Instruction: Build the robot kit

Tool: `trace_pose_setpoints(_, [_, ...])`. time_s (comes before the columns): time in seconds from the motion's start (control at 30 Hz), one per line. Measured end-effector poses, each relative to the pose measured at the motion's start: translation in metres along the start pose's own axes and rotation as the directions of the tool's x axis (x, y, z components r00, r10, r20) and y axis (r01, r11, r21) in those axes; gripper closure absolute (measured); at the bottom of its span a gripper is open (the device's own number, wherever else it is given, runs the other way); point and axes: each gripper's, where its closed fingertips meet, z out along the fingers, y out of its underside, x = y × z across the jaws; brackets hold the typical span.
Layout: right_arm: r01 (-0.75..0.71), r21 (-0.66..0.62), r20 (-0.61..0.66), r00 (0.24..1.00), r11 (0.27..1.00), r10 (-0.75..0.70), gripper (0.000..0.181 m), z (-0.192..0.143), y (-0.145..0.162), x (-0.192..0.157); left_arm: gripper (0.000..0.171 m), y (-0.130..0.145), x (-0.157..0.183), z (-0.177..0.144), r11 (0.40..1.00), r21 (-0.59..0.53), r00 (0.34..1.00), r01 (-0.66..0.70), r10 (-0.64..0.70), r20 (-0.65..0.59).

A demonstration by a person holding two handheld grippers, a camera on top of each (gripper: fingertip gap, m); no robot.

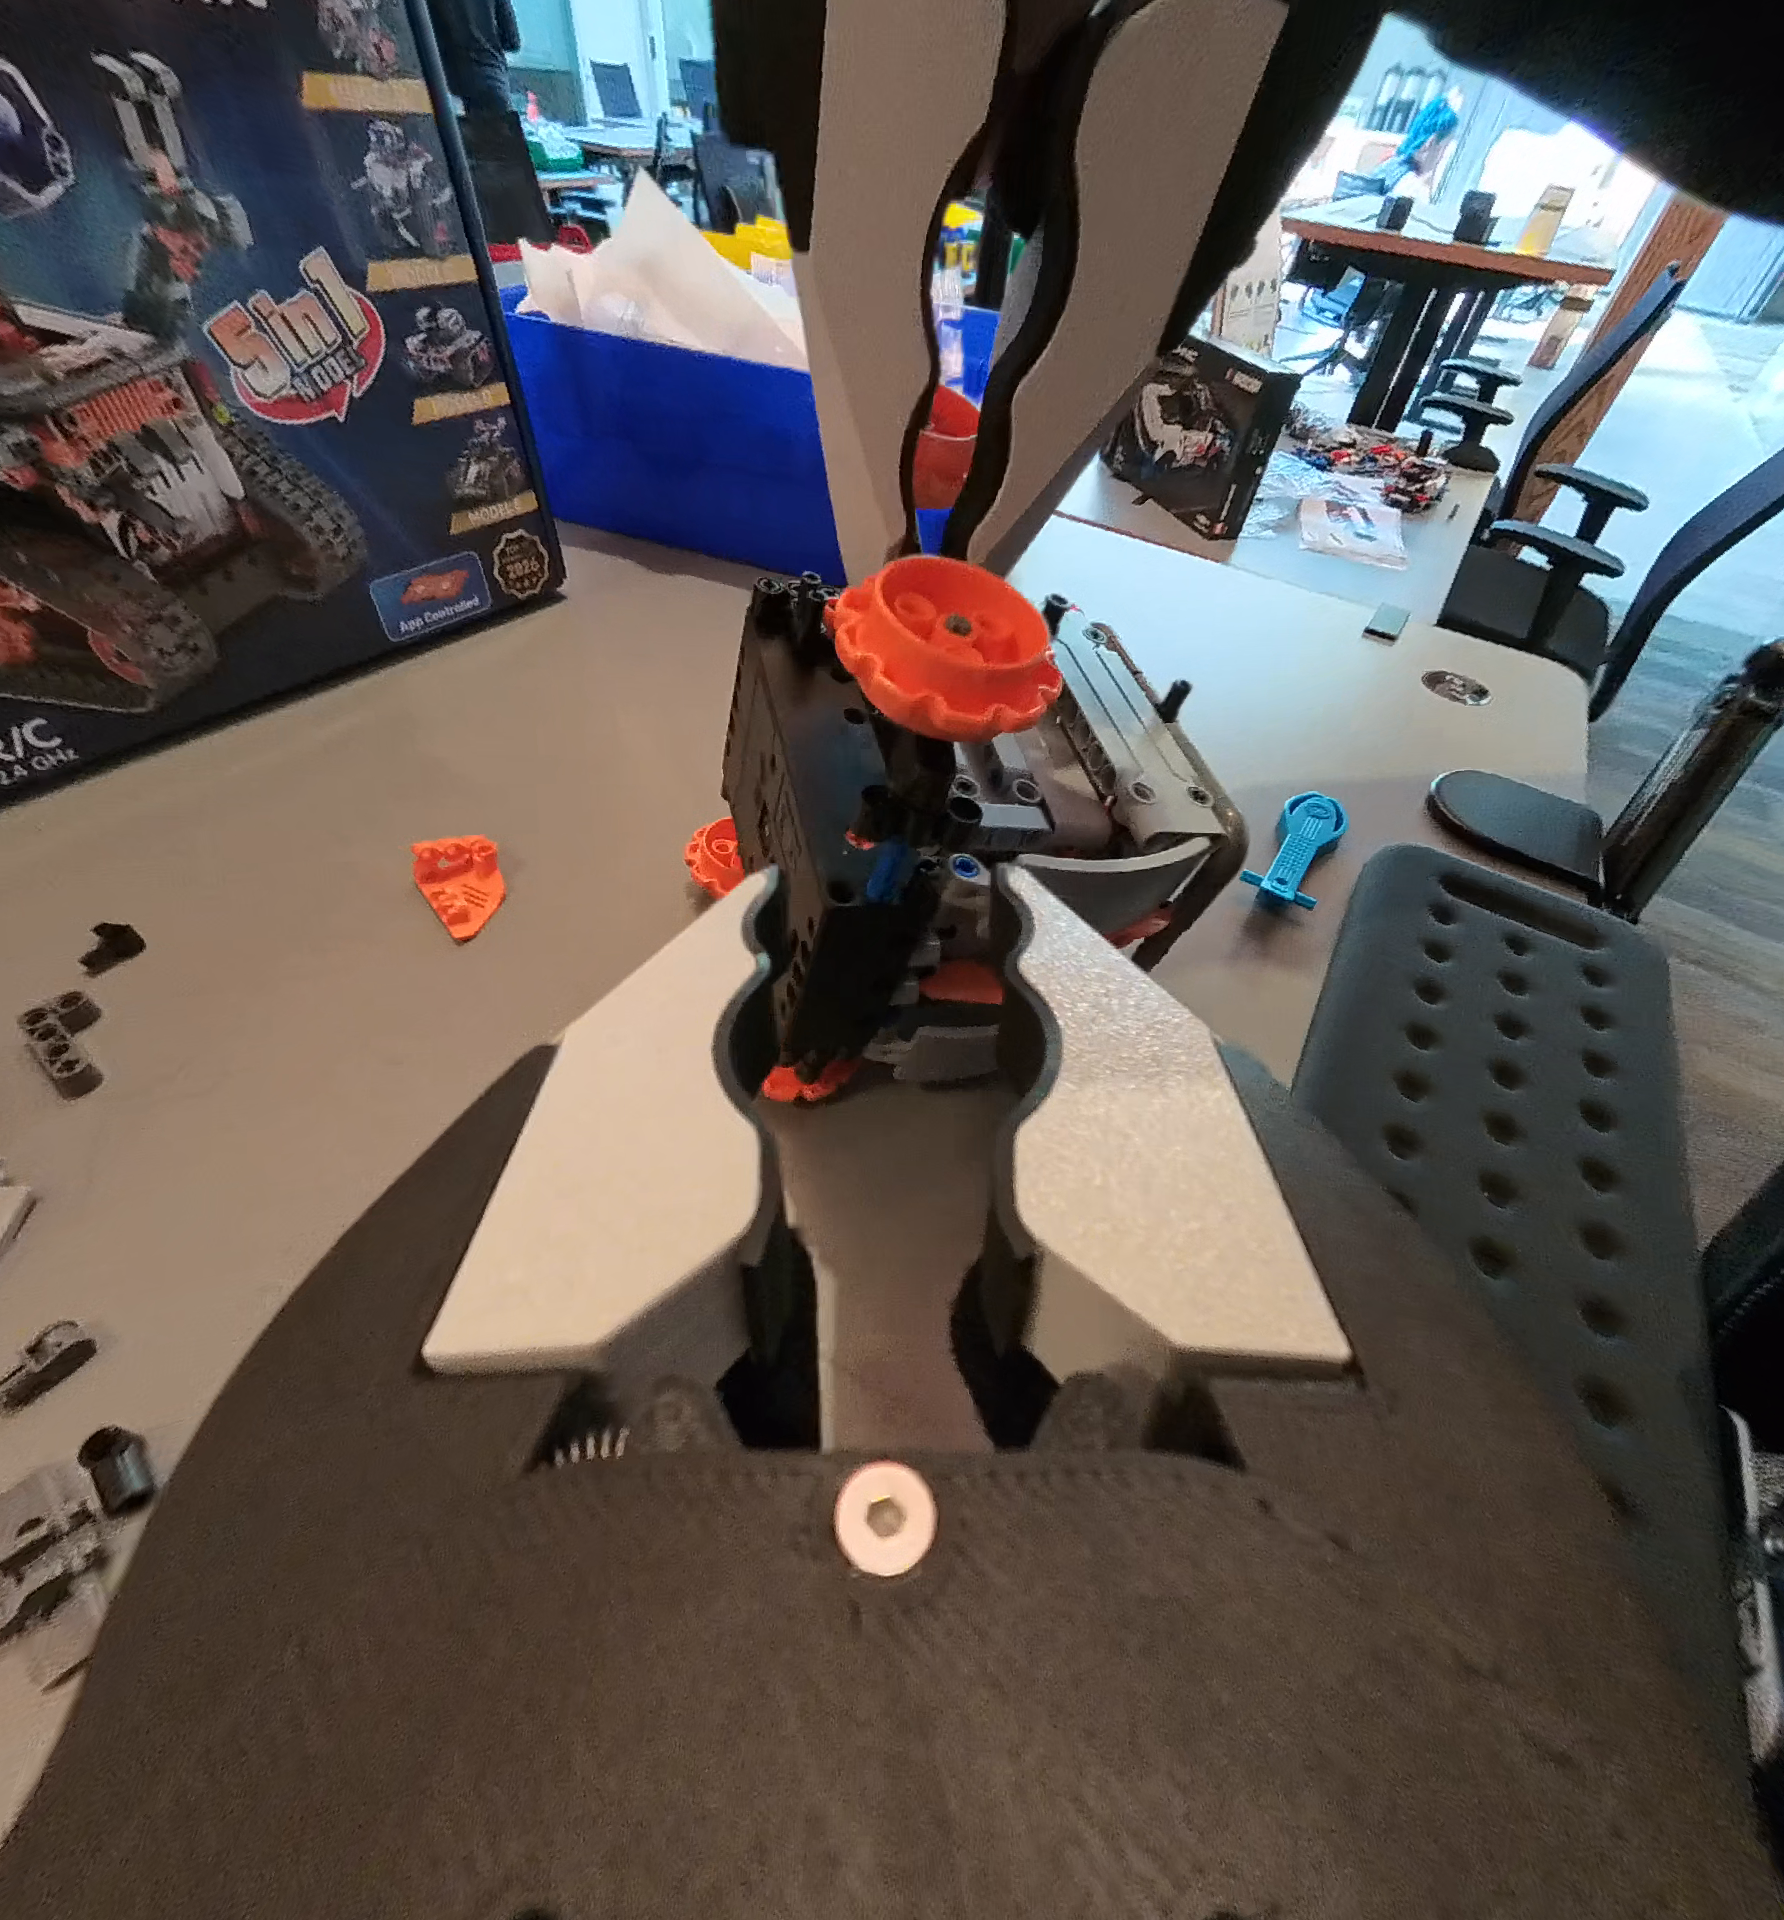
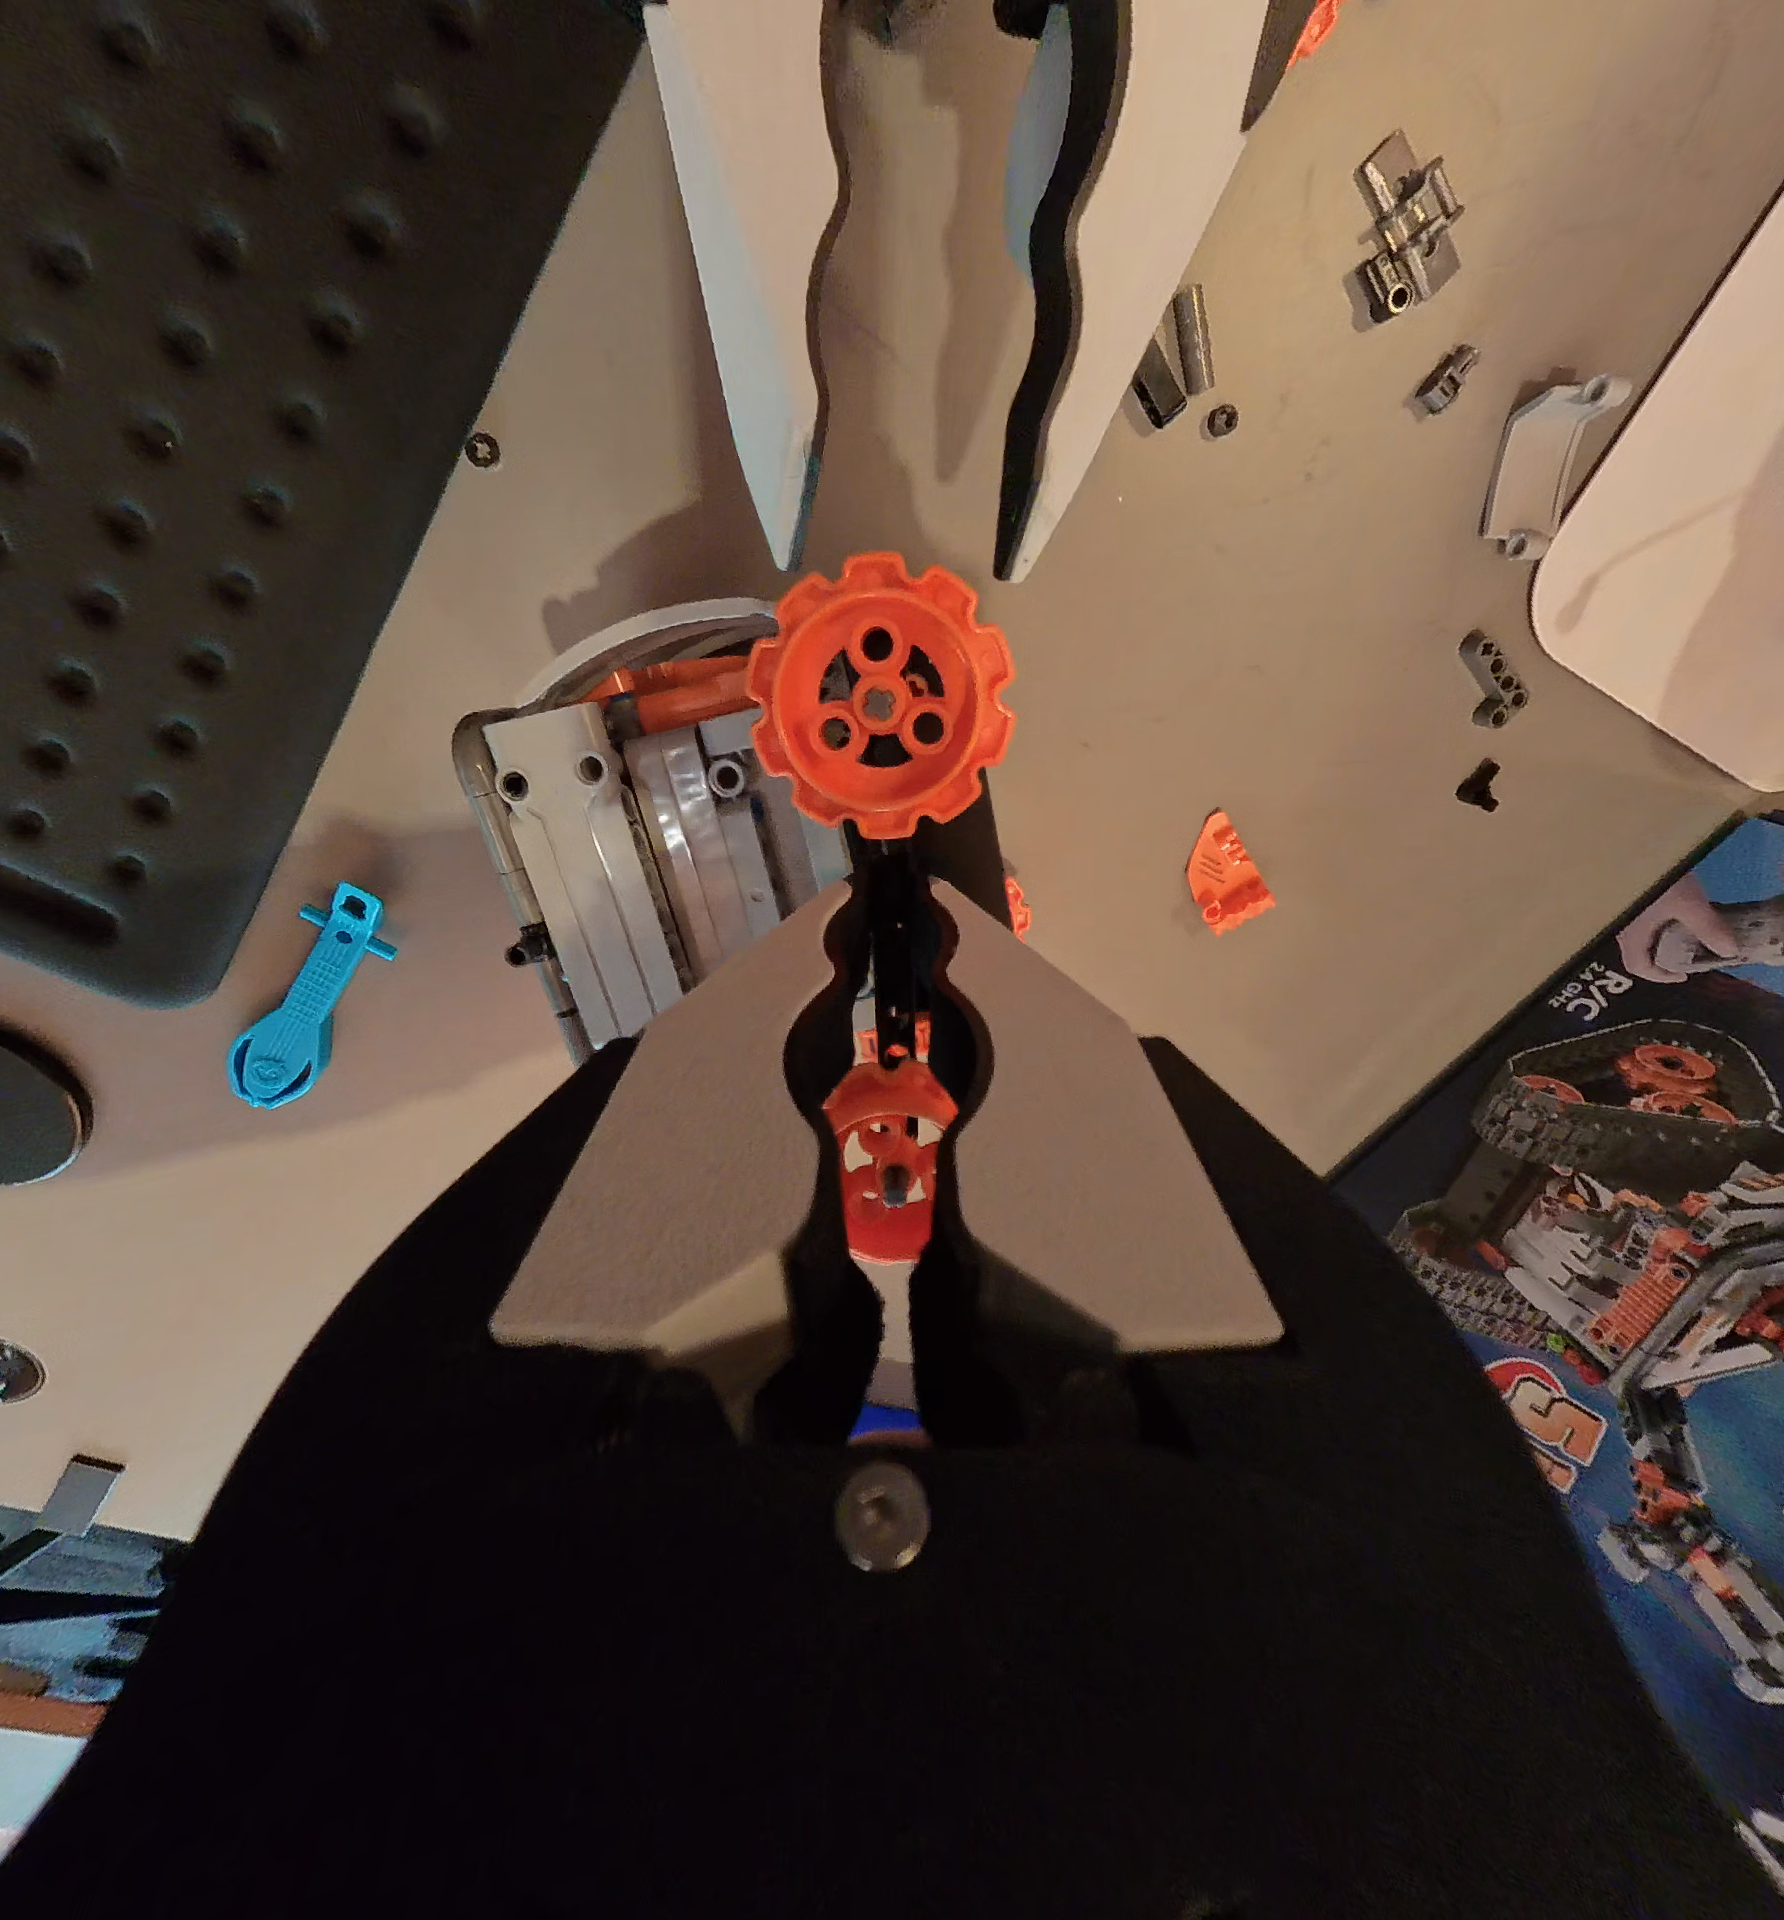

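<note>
My left gripper point(image 1: 888, 894) is shut on a black brick assembly point(image 1: 826, 831) and holds it upright above the table. An orange sprocket wheel point(image 1: 945, 660) tops the assembly and faces the right wrist camera point(image 2: 877, 696). My right gripper point(image 2: 898, 883) is shut on a thin black beam point(image 2: 893, 966) that runs to the sprocket's rim. A small orange wheel point(image 2: 883, 1174) sits deeper between its jaws. In the left wrist view the right gripper point(image 1: 914, 545) comes down from above, with its tips at the sprocket's far edge. The left gripper point(image 2: 898, 566) shows at the top of the right wrist view.
A grey and white model section point(image 1: 1127, 748) lies on the table point(image 1: 296, 1039) behind the assembly. A blue separator tool point(image 1: 1293, 842), an orange panel piece point(image 1: 457, 883) and loose dark pieces point(image 1: 57, 1029) lie around. A toy box point(image 1: 192, 416), a blue bin point(image 1: 659, 416) and a black chair point(image 1: 1490, 1091) border the space. Across from one pair of fingers to the other is roughly 6 cm. The left tips stand about 15 cm off the orange panel piece point(image 1: 457, 883). Look for it in the right wrist view point(image 2: 1229, 874) too.
</note>
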Motion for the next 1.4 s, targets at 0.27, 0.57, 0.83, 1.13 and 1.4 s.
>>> trace_pose_setpoints(0.27, [0.029,-0.023,0.017,0.999,0.999,-0.028,0.177,0.002,0.0,0.003,0.141,-0.011,0.004,0.002,0.998,0.043,0.998,-0.055,0.055,-0.006])
trace_pose_setpoints(0.57, [0.027,-0.029,0.029,0.999,0.999,-0.026,0.177,0.005,0.0,0.003,0.15,-0.015,0.003,0.006,0.994,0.048,0.995,-0.094,0.093,0.022])
trace_pose_setpoints(0.83, [-0.071,-0.008,0.056,0.996,0.997,0.071,0.169,0.006,0.002,0.0,0.155,-0.015,0.001,0.006,0.995,0.071,0.998,-0.064,0.064,0.006])
trace_pose_setpoints(1.13, [-0.24,0.132,0.033,0.971,0.962,0.237,0.126,-0.006,-0.036,0.0,0.154,-0.015,0.001,0.005,0.995,0.087,0.999,-0.041,0.043,-0.025])
trace_pose_setpoints(1.4, [-0.251,0.09,0.02,0.968,0.964,0.25,0.137,0.015,-0.037,-0.001,0.155,-0.015,0.002,0.004,0.996,0.093,0.998,-0.006,0.011,-0.056])
